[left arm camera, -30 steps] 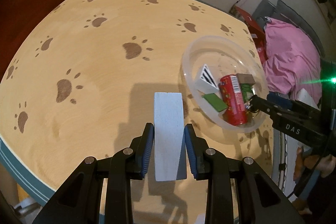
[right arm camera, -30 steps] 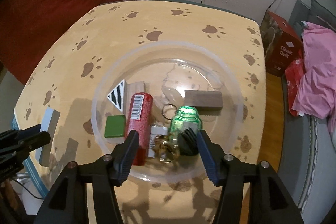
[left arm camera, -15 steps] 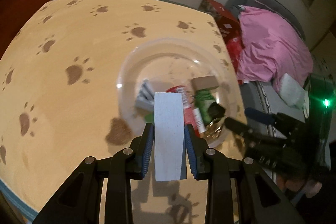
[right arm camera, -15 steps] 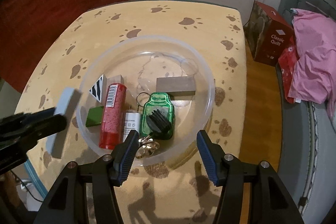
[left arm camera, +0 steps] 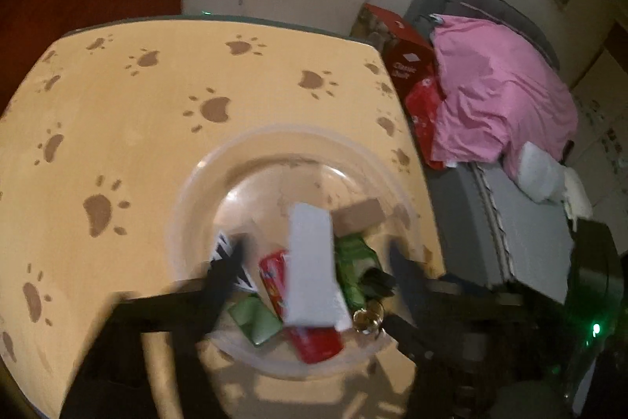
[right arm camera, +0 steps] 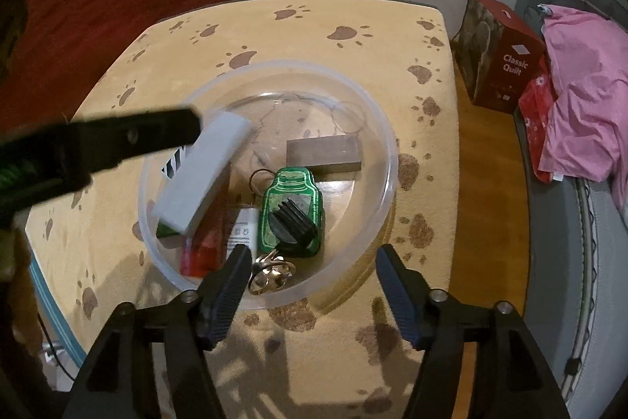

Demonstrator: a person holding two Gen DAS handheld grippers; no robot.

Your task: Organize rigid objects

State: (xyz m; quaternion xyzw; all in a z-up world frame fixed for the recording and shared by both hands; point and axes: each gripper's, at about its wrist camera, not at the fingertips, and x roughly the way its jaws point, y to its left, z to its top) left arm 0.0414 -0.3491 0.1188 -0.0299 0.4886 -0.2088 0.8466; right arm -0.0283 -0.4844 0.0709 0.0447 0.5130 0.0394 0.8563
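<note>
Two grippers stand over the clear bowl (right arm camera: 386, 160) on the paw-print desk (right arm camera: 314, 38). The left gripper (left arm camera: 314, 262), which a second ago clamped the pale grey block (left arm camera: 312, 262) over bare desk beside the bowl, is now above the bowl with its jaws opening; both fingers stand clear of the block, which hangs tilted and blurred between them over the red can (left arm camera: 314, 342) and green block (left arm camera: 255, 317). In the right wrist view the grey block (right arm camera: 204, 171) lies slanted across the bowl's left side. The right gripper (right arm camera: 314, 266) holds nothing; its jaws are opening, wider than a second ago, straddling the bowl's near rim above the keys (right arm camera: 271, 273). The green jar-shaped tag (right arm camera: 292, 211) and brown block (right arm camera: 324, 154) lie in the bowl's middle and right. The bowl sits near the desk's right edge; open desk extends behind and to the left of it. A red box (right arm camera: 506, 65) and pink cloth (right arm camera: 585, 93) lie beyond the right edge.
</note>
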